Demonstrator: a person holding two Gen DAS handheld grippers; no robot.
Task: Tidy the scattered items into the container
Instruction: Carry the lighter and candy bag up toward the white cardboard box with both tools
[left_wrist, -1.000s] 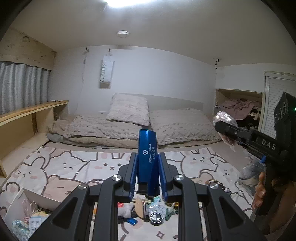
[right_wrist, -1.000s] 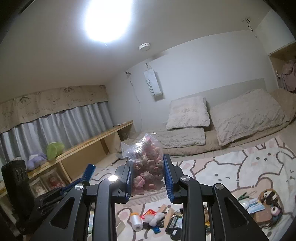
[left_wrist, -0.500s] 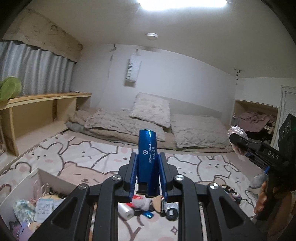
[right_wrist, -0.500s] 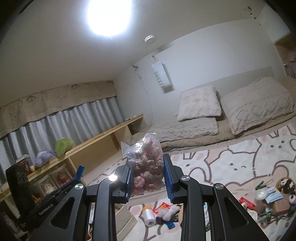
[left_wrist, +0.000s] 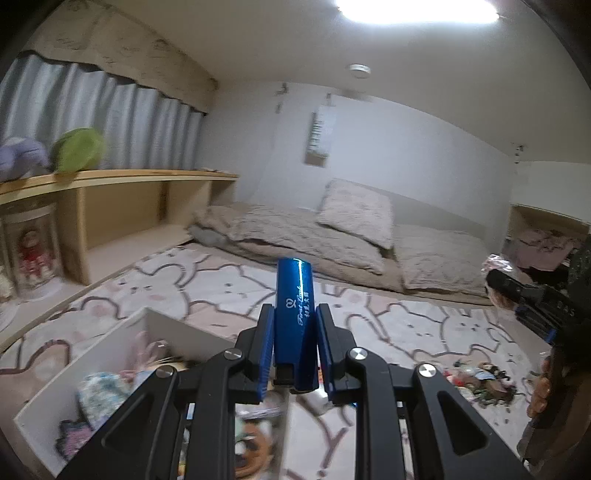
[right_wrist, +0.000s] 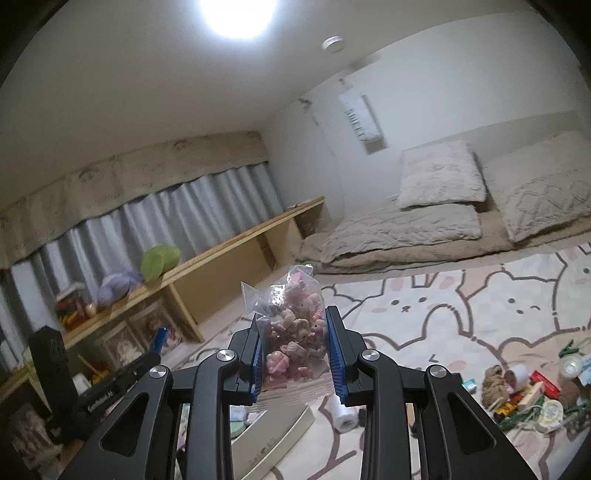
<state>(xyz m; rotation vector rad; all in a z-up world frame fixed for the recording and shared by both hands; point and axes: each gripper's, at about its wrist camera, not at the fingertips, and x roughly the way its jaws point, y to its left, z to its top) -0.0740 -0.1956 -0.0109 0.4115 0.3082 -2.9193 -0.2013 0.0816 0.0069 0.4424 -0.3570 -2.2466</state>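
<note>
My left gripper (left_wrist: 294, 314) is shut on a shiny blue metal case (left_wrist: 295, 317) with white script, which stands upright between the pads. Just below and left of it sits the white box (left_wrist: 110, 343), open-topped, with several small items inside. My right gripper (right_wrist: 293, 317) is shut on a clear bag of pink and beige charms (right_wrist: 293, 332), above the white box's edge (right_wrist: 273, 441). In the left wrist view the right gripper (left_wrist: 517, 291) shows at the right edge with the bag (left_wrist: 496, 264). The left gripper (right_wrist: 155, 343) shows at the lower left of the right wrist view.
Scattered items (right_wrist: 532, 391) lie on the bunny-print rug (right_wrist: 480, 306), with a white roll (right_wrist: 343, 415) near the box. A low wooden shelf (left_wrist: 110, 184) with plush toys runs along the curtained wall. Bedding and pillows (left_wrist: 332, 236) lie at the back.
Both grippers have swung left and sunk a little with their loads still held. The white box has come closer under them and the shelf has entered the left wrist view.
</note>
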